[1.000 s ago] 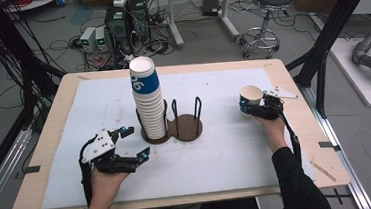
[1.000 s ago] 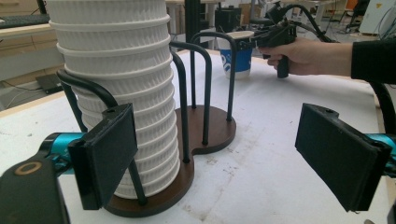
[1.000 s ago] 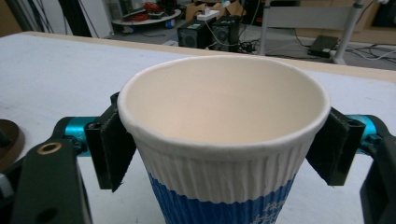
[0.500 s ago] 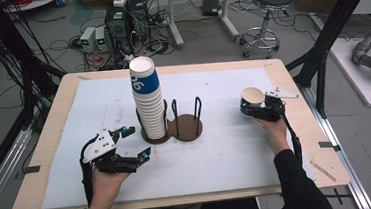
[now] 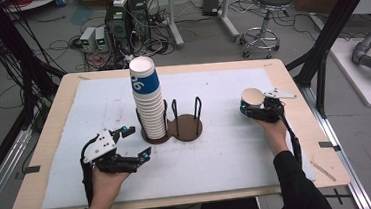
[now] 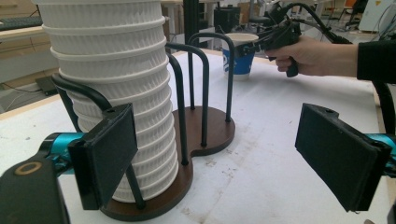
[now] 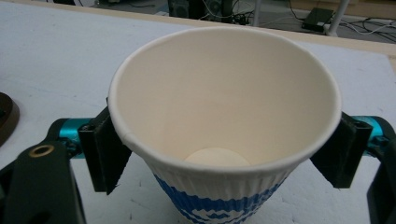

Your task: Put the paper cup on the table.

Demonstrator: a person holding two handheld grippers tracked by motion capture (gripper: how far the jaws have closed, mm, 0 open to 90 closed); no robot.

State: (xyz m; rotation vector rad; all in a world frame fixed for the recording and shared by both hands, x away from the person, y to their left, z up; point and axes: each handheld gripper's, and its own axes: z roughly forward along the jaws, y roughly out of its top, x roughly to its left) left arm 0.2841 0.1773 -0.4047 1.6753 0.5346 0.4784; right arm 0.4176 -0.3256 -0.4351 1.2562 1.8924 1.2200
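Note:
A tall stack of white ribbed paper cups [image 5: 148, 102], the top one with a blue band, stands in one side of a dark wooden two-slot holder [image 5: 185, 127] with black wire posts. My left gripper [image 5: 139, 142] rests open just left of the stack [image 6: 112, 93], with nothing between its pads [image 6: 109, 149]. At the right, a single blue-and-white cup [image 5: 252, 99] stands upright on the mat. My right gripper [image 5: 252, 110] straddles it, and its jaws have just been opening. In the right gripper view the cup [image 7: 224, 116] sits between the pads [image 7: 105, 149], which stand beside its wall below the rim.
The holder's second slot [image 6: 205, 135] is empty. A white mat [image 5: 227, 156] covers most of the wooden table [image 5: 50, 130]. Beyond the far edge are cables, electronics and a stool [image 5: 268, 0]. Black frame posts [image 5: 328, 38] stand at the right.
Both hands, the single cup and the stack stay where they were; no movement is visible in the high view.

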